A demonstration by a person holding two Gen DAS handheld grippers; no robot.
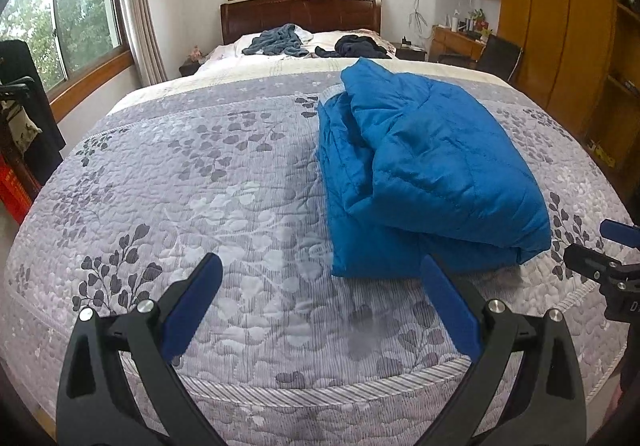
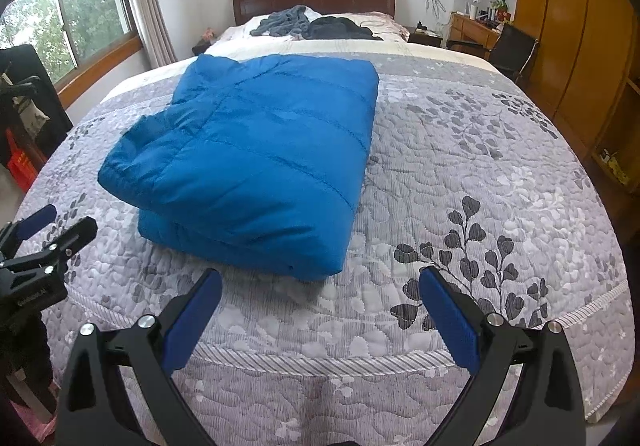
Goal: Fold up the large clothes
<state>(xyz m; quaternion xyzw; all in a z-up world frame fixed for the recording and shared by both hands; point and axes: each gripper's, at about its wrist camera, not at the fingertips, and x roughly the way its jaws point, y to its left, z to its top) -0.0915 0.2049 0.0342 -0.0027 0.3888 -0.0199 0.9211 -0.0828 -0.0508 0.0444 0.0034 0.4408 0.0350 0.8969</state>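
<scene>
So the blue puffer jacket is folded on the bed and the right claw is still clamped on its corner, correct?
Not quite. The blue puffer jacket is folded on the bed, but the right claw is open and clear of it, as the right wrist view shows.

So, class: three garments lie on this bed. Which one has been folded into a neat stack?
The blue padded jacket, folded flat near the foot of the bed. The grey garment and the dark garment lie crumpled up by the pillows.
</scene>
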